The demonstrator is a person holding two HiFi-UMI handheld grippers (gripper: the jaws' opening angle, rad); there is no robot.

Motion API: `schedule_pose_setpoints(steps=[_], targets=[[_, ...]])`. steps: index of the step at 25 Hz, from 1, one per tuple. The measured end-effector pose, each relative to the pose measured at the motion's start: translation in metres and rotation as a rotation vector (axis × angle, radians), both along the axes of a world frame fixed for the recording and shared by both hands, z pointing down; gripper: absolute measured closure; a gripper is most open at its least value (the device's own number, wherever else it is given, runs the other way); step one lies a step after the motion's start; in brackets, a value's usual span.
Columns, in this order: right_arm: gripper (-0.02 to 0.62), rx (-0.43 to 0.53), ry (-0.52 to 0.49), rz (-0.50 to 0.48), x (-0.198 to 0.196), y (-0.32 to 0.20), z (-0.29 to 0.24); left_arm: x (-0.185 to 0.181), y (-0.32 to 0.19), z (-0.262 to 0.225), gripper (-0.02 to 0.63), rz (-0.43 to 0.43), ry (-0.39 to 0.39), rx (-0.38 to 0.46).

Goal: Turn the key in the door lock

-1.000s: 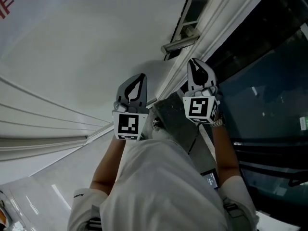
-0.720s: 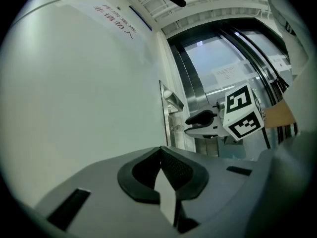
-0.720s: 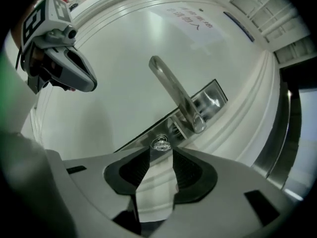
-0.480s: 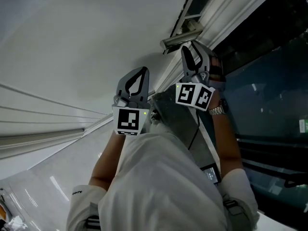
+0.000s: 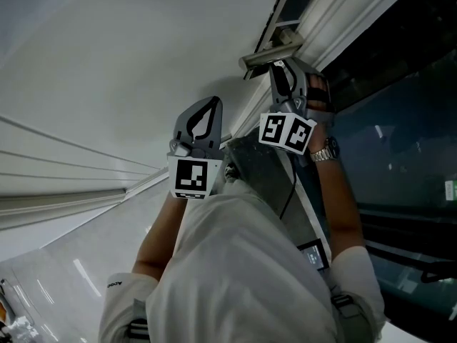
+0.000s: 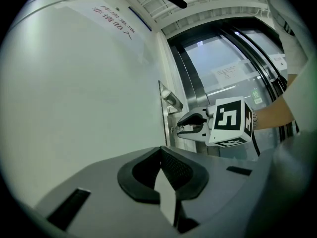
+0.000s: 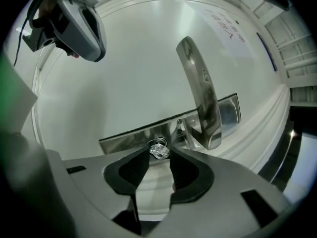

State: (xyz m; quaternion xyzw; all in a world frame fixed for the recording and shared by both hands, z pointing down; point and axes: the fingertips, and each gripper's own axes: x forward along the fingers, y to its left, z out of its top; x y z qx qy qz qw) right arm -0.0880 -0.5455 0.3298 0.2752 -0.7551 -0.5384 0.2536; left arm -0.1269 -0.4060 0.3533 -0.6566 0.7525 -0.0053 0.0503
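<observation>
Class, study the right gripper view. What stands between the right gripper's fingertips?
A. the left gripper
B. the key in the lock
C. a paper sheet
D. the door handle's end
B: the key sits in the lock plate, in the gap at the tips of the right gripper, whose fingers have just been opening; the door handle stands off to one side.

Head view is dim. Gripper views are brighter, fisheye-warped, black-cornered. Glare streaks the polished steel lever handle [image 7: 202,90].
</observation>
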Motion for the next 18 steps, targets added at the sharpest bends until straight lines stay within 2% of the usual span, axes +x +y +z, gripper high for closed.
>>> schedule_pose_setpoints(steps=[6, 9, 12, 18], targets=[[0.474, -0.048, -0.053, 0.016, -0.0006, -0.0018, -0.0016, -0.0025, -0.0019, 0.0026, 0.598, -0.003, 0.001, -0.007], [0.476, -0.101, -0.09, 0.027, -0.0009, -0.0024, -0.0015, -0.0023, -0.0034, 0.0026, 0.597, -0.003, 0.004, -0.008], [0.477, -0.218, -0.165, 0.028, -0.0006, -0.0019, -0.0036, -0.0001, -0.0045, 0.0009, 0.597, 0.005, 0.004, -0.007], [0.477, -0.517, -0.382, 0.012, 0.0001, -0.0026, -0.0089, 0.0012, -0.0022, 0.003, 0.597, 0.006, 0.003, -0.015]])
